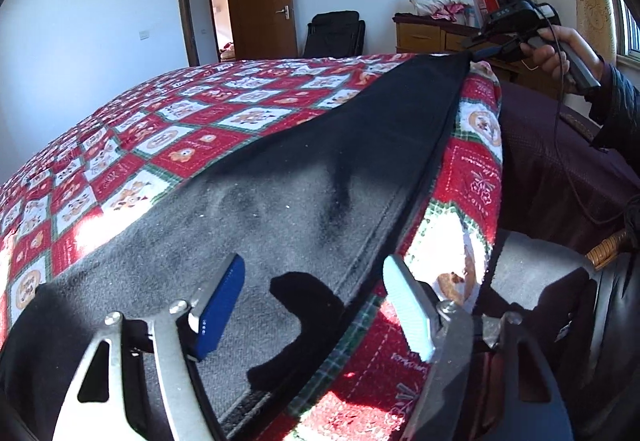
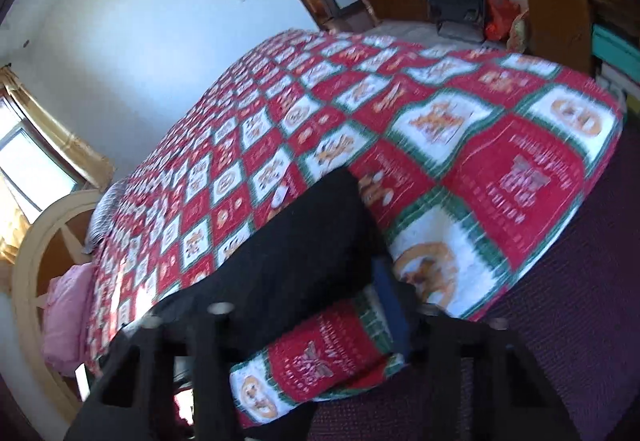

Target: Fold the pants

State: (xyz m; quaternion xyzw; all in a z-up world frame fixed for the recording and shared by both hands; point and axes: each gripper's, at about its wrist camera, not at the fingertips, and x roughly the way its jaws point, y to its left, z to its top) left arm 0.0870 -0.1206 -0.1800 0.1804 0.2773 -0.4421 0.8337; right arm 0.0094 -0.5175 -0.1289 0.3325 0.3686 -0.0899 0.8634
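One garment, the black pants (image 1: 320, 177), lies lengthwise along the bed (image 1: 168, 137) edge, apparently halved leg-on-leg; crosswise folds remain. Left tool (image 1: 314, 305) spread above the near end. Right tool (image 1: 478, 55) pinches the far end.

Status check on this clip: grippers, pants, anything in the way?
Left hand-held gripper open over pants. Right hand-held gripper shut on pants' far end. Bedspread otherwise unobstructed.
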